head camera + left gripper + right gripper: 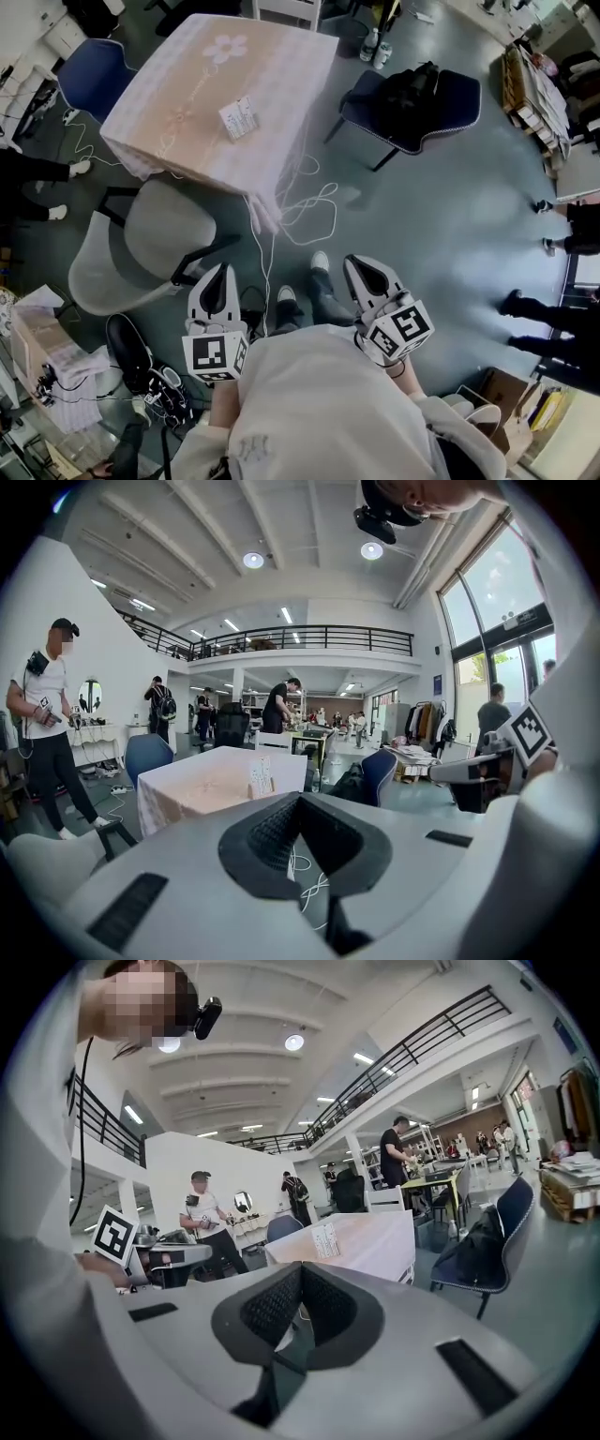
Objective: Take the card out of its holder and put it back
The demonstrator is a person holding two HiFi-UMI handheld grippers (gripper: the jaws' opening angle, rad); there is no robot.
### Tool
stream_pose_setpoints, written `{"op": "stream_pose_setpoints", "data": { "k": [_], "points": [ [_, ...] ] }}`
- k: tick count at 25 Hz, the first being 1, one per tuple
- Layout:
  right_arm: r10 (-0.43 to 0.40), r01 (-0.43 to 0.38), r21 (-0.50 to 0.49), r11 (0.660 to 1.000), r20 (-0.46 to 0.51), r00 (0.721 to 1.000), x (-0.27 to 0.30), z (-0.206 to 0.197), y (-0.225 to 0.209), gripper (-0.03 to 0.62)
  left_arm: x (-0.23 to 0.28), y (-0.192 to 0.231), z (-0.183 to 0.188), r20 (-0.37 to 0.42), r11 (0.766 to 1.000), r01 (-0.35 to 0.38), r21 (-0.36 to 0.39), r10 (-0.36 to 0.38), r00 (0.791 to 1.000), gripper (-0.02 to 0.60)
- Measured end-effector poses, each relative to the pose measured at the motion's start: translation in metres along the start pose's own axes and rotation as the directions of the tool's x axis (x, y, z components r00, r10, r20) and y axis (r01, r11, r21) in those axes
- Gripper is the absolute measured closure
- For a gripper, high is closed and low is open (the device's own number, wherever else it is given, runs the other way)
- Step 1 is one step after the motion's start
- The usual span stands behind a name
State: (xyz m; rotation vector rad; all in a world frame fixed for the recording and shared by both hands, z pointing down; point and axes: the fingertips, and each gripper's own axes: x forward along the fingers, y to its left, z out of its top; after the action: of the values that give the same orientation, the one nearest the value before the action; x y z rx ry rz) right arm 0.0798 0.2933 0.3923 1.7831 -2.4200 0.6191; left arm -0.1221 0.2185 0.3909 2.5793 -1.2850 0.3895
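Well ahead on the tabletop the card stands in its holder, while the left hand-held gripper and right hand-held gripper hang closed and empty, well short of it, so best close in squarely, open one, brace the holder with the other.

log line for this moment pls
stage: before pickup | left tongs: shut, empty | right tongs: shut, empty | white printed card: in holder on pink-clothed square table, untouched

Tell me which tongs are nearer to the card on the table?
Left. In the head view the left tongs sit almost straight below the card; the right tongs sit farther off to its right.
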Motion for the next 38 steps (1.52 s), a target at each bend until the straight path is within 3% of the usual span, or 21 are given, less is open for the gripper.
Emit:
{"op": "stream_pose_setpoints", "data": {
  "k": [9, 12, 18, 24, 38],
  "points": [
    [0.179, -0.177, -0.037, 0.984, 0.06, 0.982, 0.034, 0.058, -0.061, 0.577, 0.066, -0.034, 0.045, 0.086, 0.998, -0.054, -0.012, 0.055, 0.995, 0.581],
    [0.192, -0.192, 0.0, 0.981, 0.066, 0.979, 0.044, 0.066, -0.082, 0.579, 0.079, -0.041, 0.052, 0.1, 0.997, -0.076, -0.008, 0.076, 0.992, 0.581],
    [0.249, -0.249, -0.029, 0.968, 0.027, 0.968, 0.062, 0.069, -0.095, 0.577, 0.092, -0.037, 0.058, 0.113, 0.99, -0.136, -0.023, 0.138, 0.984, 0.581],
    [0.273, -0.273, -0.026, 0.962, 0.005, 0.962, 0.081, 0.072, -0.097, 0.578, 0.103, -0.025, 0.064, 0.103, 0.986, -0.164, -0.034, 0.166, 0.981, 0.581],
    [0.22, -0.22, -0.008, 0.975, 0.042, 0.975, 0.171, 0.108, -0.08, 0.577, 0.154, 0.064, 0.098, 0.101, 0.995, -0.095, -0.009, 0.095, 0.99, 0.581]
  ]
}}
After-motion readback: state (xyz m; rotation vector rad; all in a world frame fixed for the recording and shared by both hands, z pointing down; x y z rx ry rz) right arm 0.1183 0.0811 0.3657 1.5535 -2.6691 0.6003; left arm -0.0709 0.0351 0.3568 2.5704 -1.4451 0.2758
